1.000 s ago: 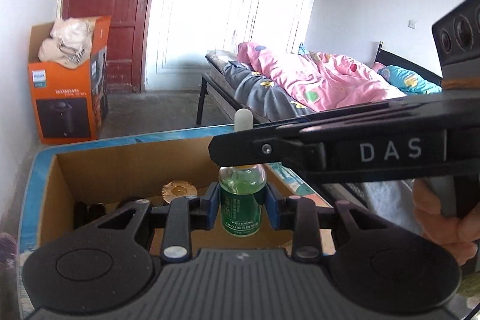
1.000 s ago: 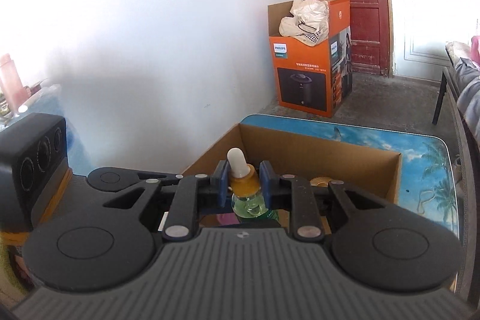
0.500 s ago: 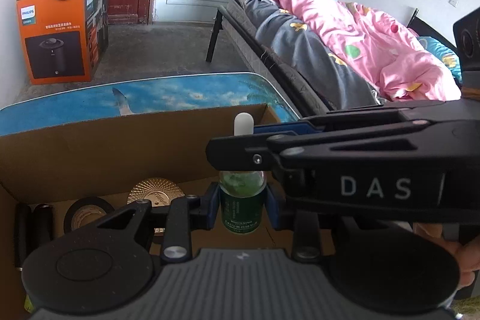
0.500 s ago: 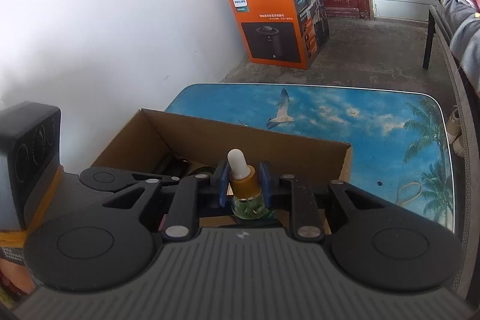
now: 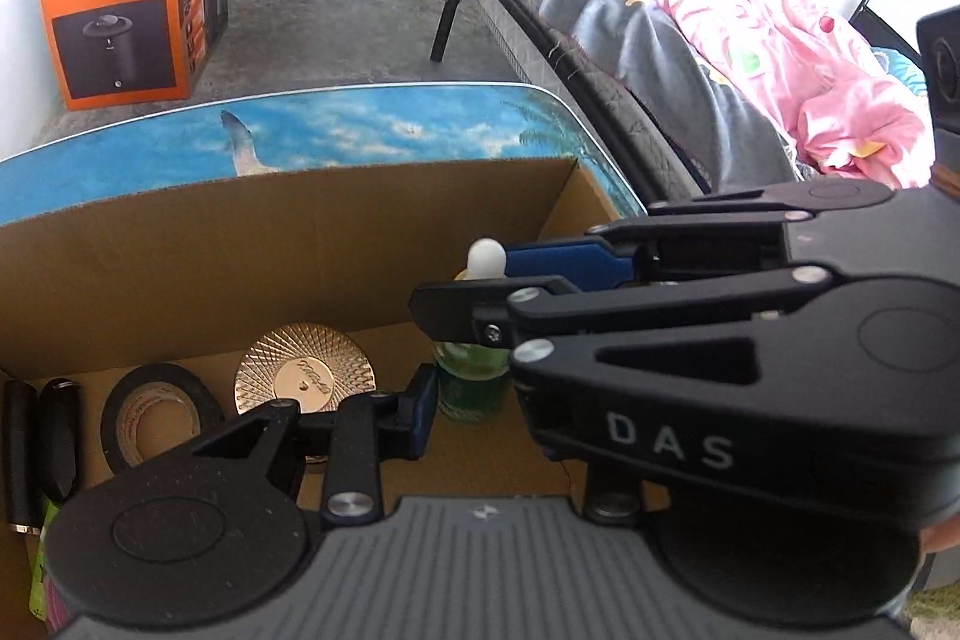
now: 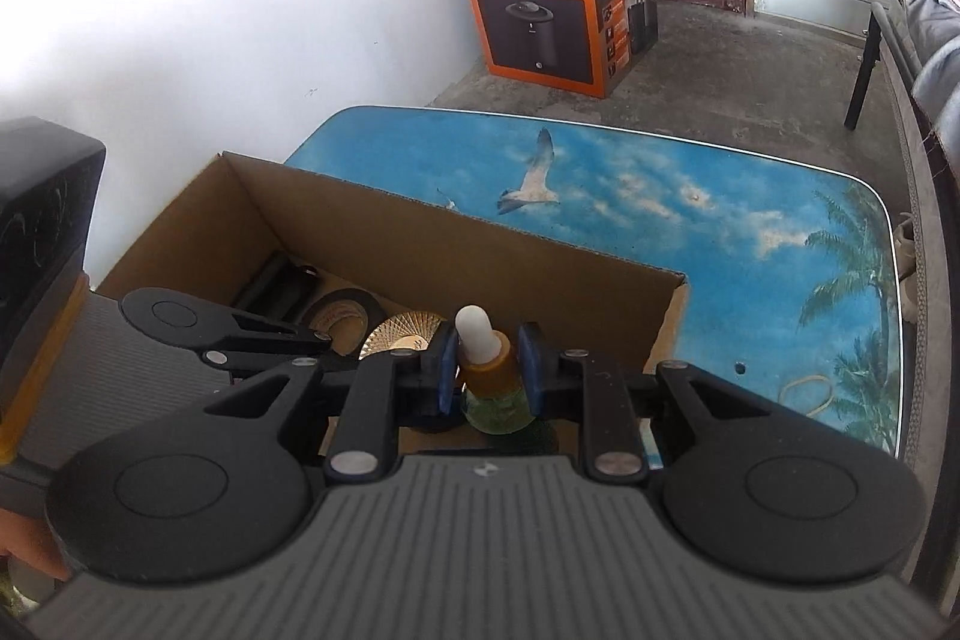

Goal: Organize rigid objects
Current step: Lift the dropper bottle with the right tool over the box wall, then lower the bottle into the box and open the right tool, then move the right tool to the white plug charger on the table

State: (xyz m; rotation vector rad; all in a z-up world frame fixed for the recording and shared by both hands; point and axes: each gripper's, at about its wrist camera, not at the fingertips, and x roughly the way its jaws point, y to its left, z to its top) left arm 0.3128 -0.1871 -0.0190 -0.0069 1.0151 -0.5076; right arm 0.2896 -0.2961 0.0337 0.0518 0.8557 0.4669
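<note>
Green glass dropper bottle [image 6: 497,403] with an amber collar and a white rubber bulb stands upright over the open brown cardboard box [image 6: 420,244], pinched by both tools at once. It hangs in the box's right-hand end, near the side wall; whether its base touches the box floor I cannot tell.

Largest in the room is the bed with a pink patterned quilt [image 5: 780,40] and grey blanket, beyond the far side of the bench. An orange and black appliance carton [image 6: 540,10] stuffed with pale cloth stands on the concrete floor by the white wall. The bench [image 6: 690,208] has a blue top printed with sky, a gull and palm trees, and the cardboard box sits on it.

The right gripper [image 6: 487,370] has its blue pads pressed against the amber collar, just under the bulb. The left gripper [image 5: 468,400] is lower down, closed on the green body, its right finger hidden behind the other tool.

On the box floor, to the left of the bottle, lie a round gold disc with a fine radial pattern [image 5: 305,377], a black roll of tape [image 5: 157,417] and two dark cylindrical items [image 5: 42,448] against the left wall. A thin loop of rubber band [image 6: 807,393] lies on the bench near the palm print.
</note>
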